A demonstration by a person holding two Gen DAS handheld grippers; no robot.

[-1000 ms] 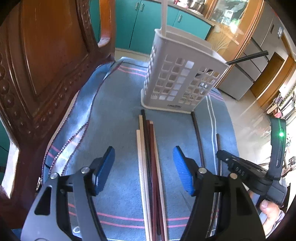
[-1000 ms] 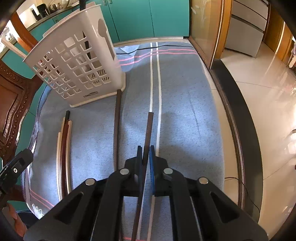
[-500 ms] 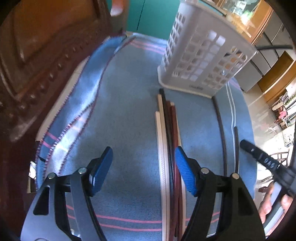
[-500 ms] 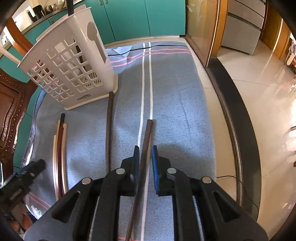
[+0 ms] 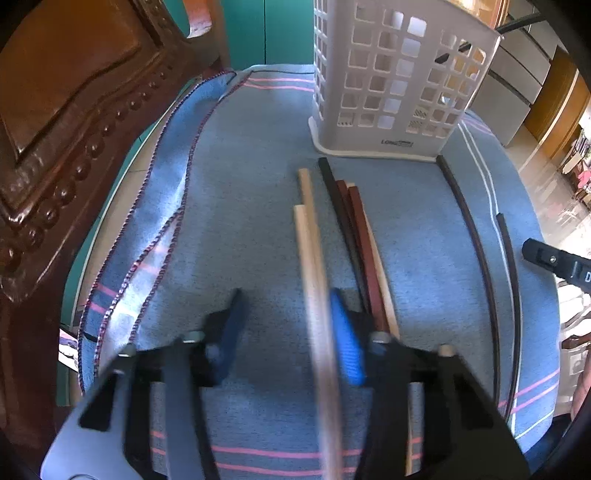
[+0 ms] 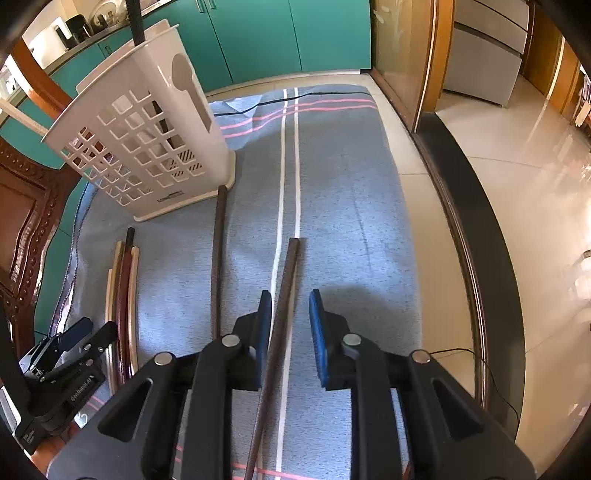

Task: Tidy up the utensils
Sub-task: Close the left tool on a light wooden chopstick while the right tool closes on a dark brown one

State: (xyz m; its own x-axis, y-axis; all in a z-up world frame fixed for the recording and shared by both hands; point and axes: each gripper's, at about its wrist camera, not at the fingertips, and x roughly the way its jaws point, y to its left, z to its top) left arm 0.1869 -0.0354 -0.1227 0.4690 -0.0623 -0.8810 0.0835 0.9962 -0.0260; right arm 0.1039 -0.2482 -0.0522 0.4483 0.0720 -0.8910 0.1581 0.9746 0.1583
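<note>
A white lattice utensil basket (image 5: 399, 85) stands upright on the blue cloth; it also shows in the right wrist view (image 6: 147, 147) with a dark stick in it. Several chopsticks, pale, black and red-brown (image 5: 354, 229), lie in a bundle in front of it. My left gripper (image 5: 288, 332) is open, low over the cloth, with a pale chopstick (image 5: 314, 280) between its fingers against the right pad. My right gripper (image 6: 290, 325) is open around a dark brown chopstick (image 6: 284, 291) lying on the cloth. Another dark chopstick (image 6: 218, 258) lies to its left.
A carved wooden chair back (image 5: 66, 122) rises close on the left. The table's dark rim (image 6: 469, 236) runs along the right, with tiled floor (image 6: 524, 177) beyond. Teal cabinets (image 6: 280, 33) stand behind. The left gripper also shows in the right wrist view (image 6: 70, 354).
My right gripper has opened and let go of the dark brown chopstick, which now lies on the cloth. My left gripper has moved forward and right over the pale chopsticks.
</note>
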